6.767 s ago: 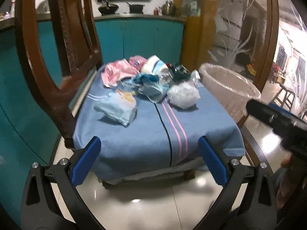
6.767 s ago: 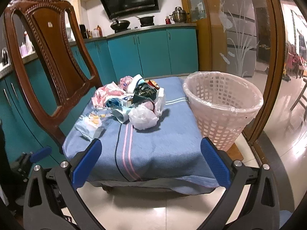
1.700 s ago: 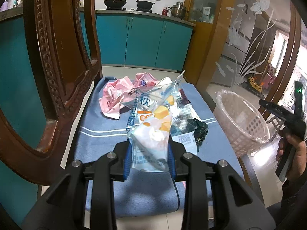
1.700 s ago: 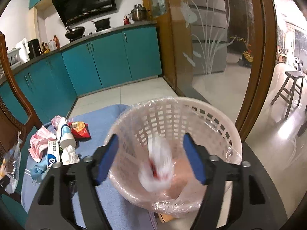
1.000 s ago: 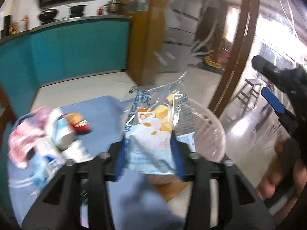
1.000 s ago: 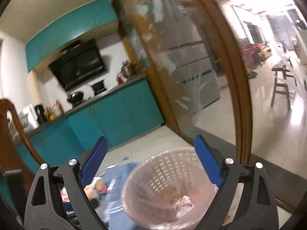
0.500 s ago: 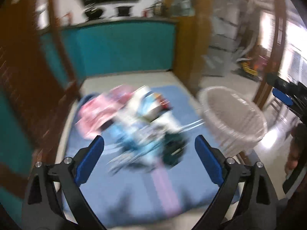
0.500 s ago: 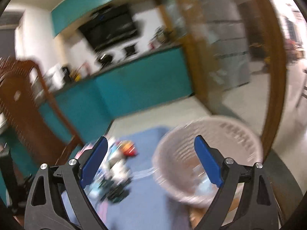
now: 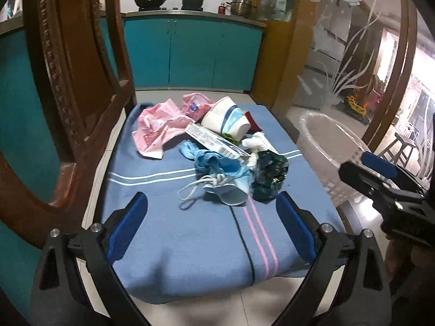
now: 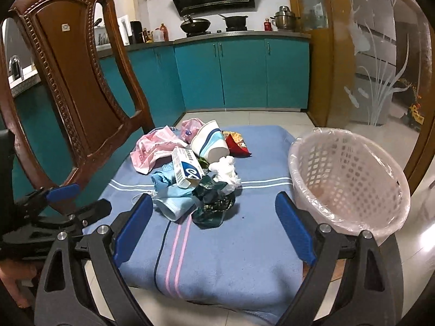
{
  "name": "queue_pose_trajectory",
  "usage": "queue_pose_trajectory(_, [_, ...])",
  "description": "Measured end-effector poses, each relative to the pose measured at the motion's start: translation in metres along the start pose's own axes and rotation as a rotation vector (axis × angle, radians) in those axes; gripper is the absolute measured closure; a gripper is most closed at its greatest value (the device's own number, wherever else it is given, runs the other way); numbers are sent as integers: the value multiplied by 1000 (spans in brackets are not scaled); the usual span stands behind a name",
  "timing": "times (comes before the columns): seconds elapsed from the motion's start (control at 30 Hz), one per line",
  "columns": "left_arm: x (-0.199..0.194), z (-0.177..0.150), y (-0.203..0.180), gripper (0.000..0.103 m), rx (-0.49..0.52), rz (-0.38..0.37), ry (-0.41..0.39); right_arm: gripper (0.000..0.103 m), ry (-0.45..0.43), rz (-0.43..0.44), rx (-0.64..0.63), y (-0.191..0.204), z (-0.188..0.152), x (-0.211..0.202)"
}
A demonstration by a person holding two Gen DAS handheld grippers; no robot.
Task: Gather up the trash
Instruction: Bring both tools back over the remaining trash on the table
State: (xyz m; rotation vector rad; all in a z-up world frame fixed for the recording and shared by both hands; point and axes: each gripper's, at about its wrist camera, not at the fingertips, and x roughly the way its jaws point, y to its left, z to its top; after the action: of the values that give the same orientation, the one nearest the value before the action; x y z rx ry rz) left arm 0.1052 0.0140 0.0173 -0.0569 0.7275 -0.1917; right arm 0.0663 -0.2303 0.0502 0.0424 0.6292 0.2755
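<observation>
A heap of trash lies on the blue blanket over the chair seat: pink wrappers, a paper cup, a toothpaste box, a blue face mask, a dark green crumpled bag, white tissue and a red snack packet. My left gripper is open and empty, in front of the heap. My right gripper is open and empty too, near the mask and dark bag. The white lined basket stands at the blanket's right edge.
A carved wooden chair back rises on the left. Teal kitchen cabinets stand behind, with pots on the counter. A wood-framed etched glass door is on the right. Shiny tiled floor lies below the blanket's front edge.
The left gripper let go of the snack bag over the basket, opened wide and swung back to the trash heap. The right gripper swung down from the basket toward the heap, still open.
</observation>
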Motion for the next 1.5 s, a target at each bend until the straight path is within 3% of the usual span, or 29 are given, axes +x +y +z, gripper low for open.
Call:
queue_pose_trajectory(1.2, [16,-5,-6,8,17,12,40,13,7,4,-26,4,-3,5])
queue_pose_trajectory(1.5, [40,13,-12,8,34,37,5,13,-3,10,-12,3,1,2])
